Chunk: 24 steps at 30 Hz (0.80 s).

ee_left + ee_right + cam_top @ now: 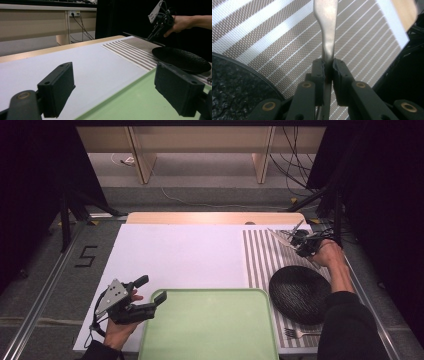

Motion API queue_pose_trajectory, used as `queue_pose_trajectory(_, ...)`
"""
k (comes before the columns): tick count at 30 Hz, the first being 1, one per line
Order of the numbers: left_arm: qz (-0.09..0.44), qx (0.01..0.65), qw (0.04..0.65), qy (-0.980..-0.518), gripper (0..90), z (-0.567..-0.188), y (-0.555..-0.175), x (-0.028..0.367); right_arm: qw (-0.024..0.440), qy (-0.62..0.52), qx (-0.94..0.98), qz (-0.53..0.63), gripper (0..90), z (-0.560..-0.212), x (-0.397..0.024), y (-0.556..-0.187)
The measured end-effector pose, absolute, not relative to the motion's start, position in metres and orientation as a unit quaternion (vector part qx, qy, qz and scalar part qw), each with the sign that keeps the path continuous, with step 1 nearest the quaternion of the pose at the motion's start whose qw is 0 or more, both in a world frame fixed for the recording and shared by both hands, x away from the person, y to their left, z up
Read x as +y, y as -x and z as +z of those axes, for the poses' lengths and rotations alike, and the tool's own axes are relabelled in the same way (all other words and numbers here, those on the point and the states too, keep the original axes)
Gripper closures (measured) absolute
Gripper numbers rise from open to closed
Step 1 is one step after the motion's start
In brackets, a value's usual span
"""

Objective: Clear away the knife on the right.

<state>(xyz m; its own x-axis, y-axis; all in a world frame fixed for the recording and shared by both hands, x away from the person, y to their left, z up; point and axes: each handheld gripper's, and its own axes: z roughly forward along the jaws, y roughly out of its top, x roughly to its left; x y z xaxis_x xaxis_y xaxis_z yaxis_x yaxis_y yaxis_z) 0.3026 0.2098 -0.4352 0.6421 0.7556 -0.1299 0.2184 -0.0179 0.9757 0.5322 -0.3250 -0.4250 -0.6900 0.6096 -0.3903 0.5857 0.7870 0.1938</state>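
Over placemat (274, 37), apparently knife (327, 30) clamped.

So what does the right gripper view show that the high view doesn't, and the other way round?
Right gripper view alone: the right gripper's pads pinching the neck of a metal utensil. High view alone: the green tray, the fork and the open left gripper beside the tray. Both: the striped placemat and the black plate.
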Motion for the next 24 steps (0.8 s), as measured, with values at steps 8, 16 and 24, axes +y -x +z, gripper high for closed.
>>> queue_pose_trajectory(8,0.223,0.361,0.601,-0.678,15.7,-0.435,-0.303,0.210,0.228,-0.343,0.909,0.069,80.8,-0.406,-0.335,-0.519)
queue_pose_trajectory(16,0.224,0.360,0.600,-0.678,15.7,-0.435,-0.303,0.209,0.224,-0.363,0.896,0.121,80.8,-0.387,-0.344,-0.496)
queue_pose_trajectory(24,0.225,0.361,0.599,-0.678,15.7,-0.435,-0.303,0.209,0.243,-0.382,0.874,0.175,80.8,-0.376,-0.360,-0.467)
